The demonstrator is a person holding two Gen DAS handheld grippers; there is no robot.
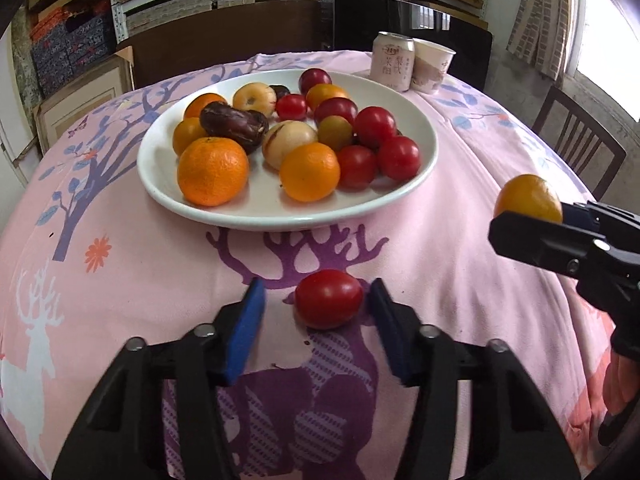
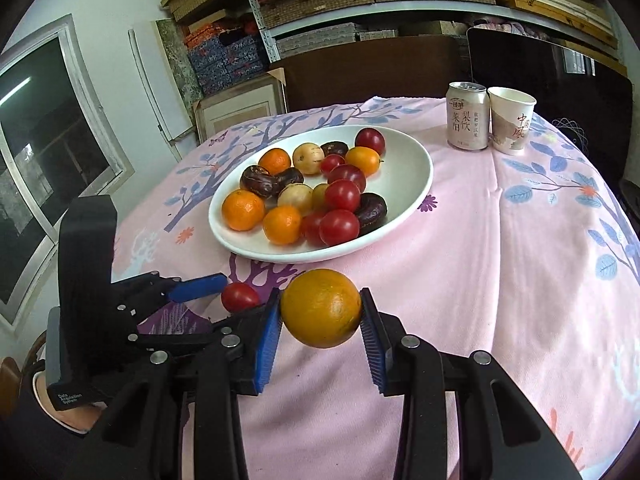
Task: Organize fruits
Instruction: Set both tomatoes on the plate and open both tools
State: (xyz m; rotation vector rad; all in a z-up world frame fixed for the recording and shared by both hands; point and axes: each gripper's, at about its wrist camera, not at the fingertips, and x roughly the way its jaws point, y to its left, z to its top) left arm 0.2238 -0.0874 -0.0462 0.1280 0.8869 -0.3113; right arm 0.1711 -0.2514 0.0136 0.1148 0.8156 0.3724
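A white plate (image 1: 400,196) holds several oranges, red tomatoes, dark dates and pale fruits; it also shows in the right wrist view (image 2: 416,184). A red tomato (image 1: 329,298) lies on the pink cloth between the open jaws of my left gripper (image 1: 316,304), touching neither pad clearly. It shows in the right wrist view (image 2: 239,297) too. My right gripper (image 2: 320,312) is shut on an orange (image 2: 321,307) and holds it above the cloth. The same orange (image 1: 529,198) shows at the right of the left wrist view.
A drink can (image 2: 467,115) and a paper cup (image 2: 511,120) stand at the table's far right. A pink patterned cloth (image 2: 500,240) covers the table. A chair (image 1: 580,148) stands at the right, shelves of boxes behind.
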